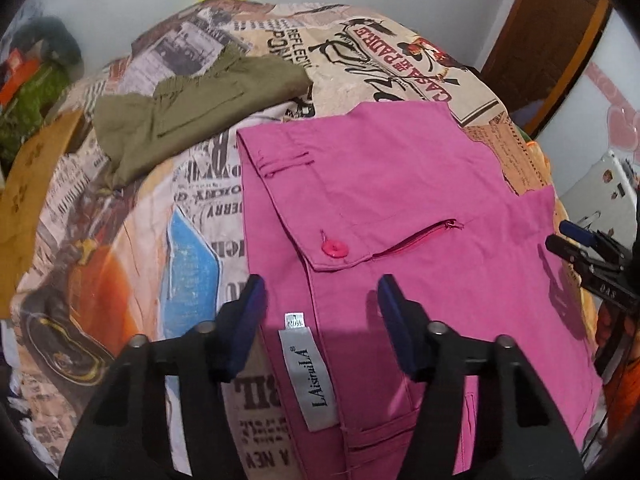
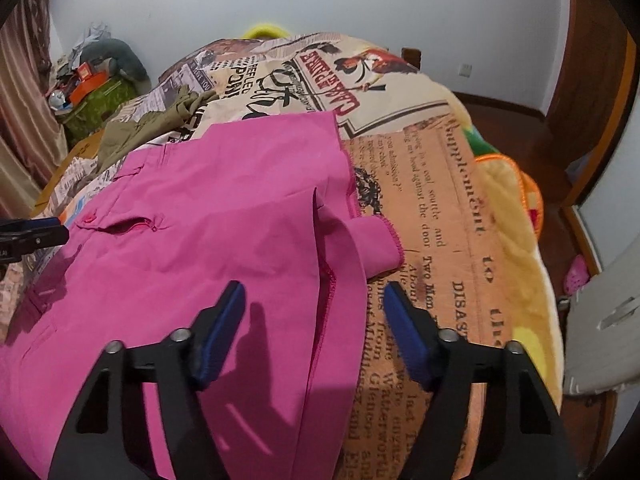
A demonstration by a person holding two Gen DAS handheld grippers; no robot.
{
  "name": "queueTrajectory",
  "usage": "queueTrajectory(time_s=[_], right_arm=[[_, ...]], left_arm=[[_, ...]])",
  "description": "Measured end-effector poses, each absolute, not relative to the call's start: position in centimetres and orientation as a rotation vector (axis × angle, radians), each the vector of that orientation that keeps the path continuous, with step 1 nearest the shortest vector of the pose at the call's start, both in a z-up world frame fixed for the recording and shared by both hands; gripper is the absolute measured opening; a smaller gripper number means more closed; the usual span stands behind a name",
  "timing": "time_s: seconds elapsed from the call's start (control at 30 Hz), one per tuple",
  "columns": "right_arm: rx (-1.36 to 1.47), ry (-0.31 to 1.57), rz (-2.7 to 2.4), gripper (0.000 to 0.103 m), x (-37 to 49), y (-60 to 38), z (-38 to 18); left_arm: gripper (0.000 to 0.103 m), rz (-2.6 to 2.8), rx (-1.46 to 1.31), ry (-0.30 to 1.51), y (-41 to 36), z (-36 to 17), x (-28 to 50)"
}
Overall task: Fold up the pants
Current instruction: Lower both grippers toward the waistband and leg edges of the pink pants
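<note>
Pink pants (image 1: 400, 200) lie folded on a bed covered with a newspaper-print blanket (image 1: 192, 200). The waistband is turned over, showing a pink button (image 1: 335, 249), a zip and a white label (image 1: 310, 376). My left gripper (image 1: 322, 292) is open just above the waistband edge, holding nothing. My right gripper (image 2: 312, 300) is open above the pants (image 2: 220, 220) near a loose leg hem (image 2: 376, 240) that sticks out to the right. The right gripper also shows at the right edge of the left wrist view (image 1: 580, 248).
Olive-green pants (image 1: 192, 108) lie crumpled at the far left of the bed. A yellow and orange quilt (image 2: 512, 208) hangs over the bed's right side. A cluttered green box (image 2: 96, 92) stands beyond the bed at left. A wooden door (image 1: 548, 40) is at right.
</note>
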State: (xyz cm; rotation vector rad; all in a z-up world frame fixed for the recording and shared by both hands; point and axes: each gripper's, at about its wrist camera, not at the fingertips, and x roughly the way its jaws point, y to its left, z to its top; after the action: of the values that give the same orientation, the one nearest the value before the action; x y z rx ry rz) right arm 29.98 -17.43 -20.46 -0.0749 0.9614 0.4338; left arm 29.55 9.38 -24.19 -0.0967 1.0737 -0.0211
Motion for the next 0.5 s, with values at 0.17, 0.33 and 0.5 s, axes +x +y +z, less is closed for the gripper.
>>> queueTrajectory(time_s=[0.17,0.33,0.5], right_arm=[[-0.063,0.965,0.459,0.05,30.3,-17.5,-20.6],[-0.061,0.978,0.479,0.049,30.6,-17.1,-21.1],[-0.03,1.034,0.502,0.039,31.3,-17.1,-22.4]], left_arm=[[0.052,-0.051,-0.084,1.088,9.0,-24.1,29.8],[0.052,-0.048,-0.083,1.149,9.1,-25.8,30.4],[0.047,-0.057,-0.083,1.171,8.7,-26.7,30.8]])
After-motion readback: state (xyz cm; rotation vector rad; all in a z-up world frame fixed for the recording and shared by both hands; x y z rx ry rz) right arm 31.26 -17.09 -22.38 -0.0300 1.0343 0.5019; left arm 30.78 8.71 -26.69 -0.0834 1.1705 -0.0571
